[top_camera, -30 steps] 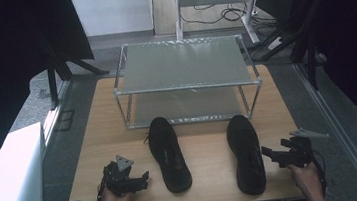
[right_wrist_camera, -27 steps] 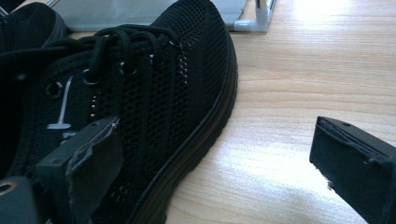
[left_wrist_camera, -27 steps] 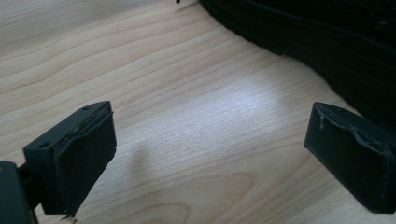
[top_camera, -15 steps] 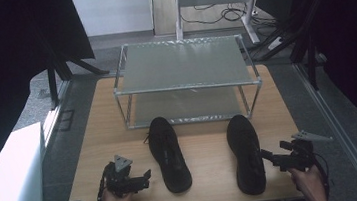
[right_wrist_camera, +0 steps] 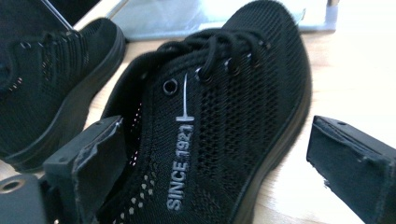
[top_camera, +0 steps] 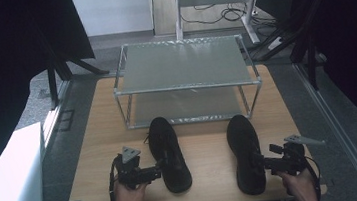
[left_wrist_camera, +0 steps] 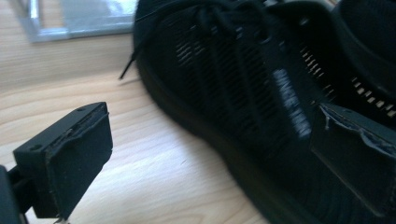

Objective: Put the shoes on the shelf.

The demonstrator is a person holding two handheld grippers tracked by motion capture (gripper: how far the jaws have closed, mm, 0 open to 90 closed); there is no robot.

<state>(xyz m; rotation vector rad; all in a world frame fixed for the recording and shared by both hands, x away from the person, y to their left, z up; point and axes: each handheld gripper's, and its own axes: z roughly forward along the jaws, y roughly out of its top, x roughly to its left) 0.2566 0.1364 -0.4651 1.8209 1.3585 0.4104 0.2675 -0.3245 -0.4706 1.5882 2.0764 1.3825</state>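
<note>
Two shoes: left shoe [top_camera: 168, 154] and right shoe [top_camera: 245, 153] lie side by side near the table's [top_camera: 206, 148] front edge, toes toward the rack [top_camera: 184, 79] at the back edge.
Progress: nothing lifted yet — both shoes flat on the wood, rack shelves bare; grasping and placing seem left to do.
Left gripper [top_camera: 158, 172]: jaws spread wide, one each side of the left shoe's flank, unclosed.
Right gripper [top_camera: 258, 161]: jaws parted, straddling the right shoe's collar wall, not pinching.
Materials: black knit mesh uppers, flat laces, metal eyelets, "SINCE 1921" printed grey; soft, pliable.
Rack: silvery tube frame, frosted shelves — rigid, smooth.
Table: pale wood grain.
</note>
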